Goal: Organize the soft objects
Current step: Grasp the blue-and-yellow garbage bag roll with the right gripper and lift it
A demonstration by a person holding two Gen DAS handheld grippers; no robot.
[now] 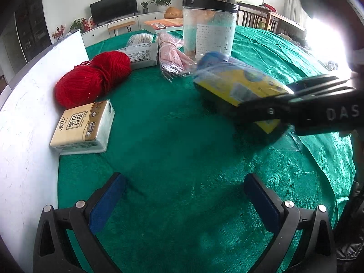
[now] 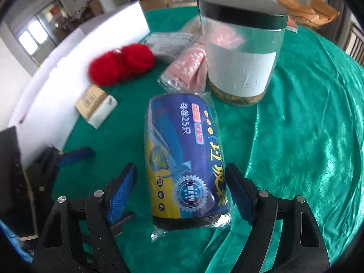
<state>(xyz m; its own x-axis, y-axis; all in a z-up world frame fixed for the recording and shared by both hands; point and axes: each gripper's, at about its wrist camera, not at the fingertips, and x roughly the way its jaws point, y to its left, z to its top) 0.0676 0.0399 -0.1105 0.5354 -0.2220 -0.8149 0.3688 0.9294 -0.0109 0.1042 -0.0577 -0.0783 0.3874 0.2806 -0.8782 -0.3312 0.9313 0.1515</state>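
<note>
Here, seen along the right fingers (image 2: 180,168), the two blue pads stand half apart with a roll pack (image 2: 182,150) between them. The pad on the right of the view is at the edge of the pack's clear wrapper; the pad on the left stands off it, with a strip of green showing in the gap, so the fingers are not gripping. The roll pack is blue and yellow. It lies lengthwise, pointing away from the camera, in the middle of the surface (image 2: 307,136), which is covered in shiny green cloth.

The left fingers (image 1: 184,179) are wide open, with nothing between them and only green cloth below.

Just past the far end of the roll pack stands a clear jar (image 2: 241,52) with a black lid and a white label. Leaning at the jar's left side is a pink pack (image 2: 186,68) in clear wrap. Further left are two balls of red yarn (image 2: 120,66), touching each other. Nearer than those is a tissue pack (image 2: 97,104), beige and white. All of these sit on the cloth. A white board (image 1: 22,125) runs along the left edge of the surface, beside the yarn and the tissue pack.
</note>
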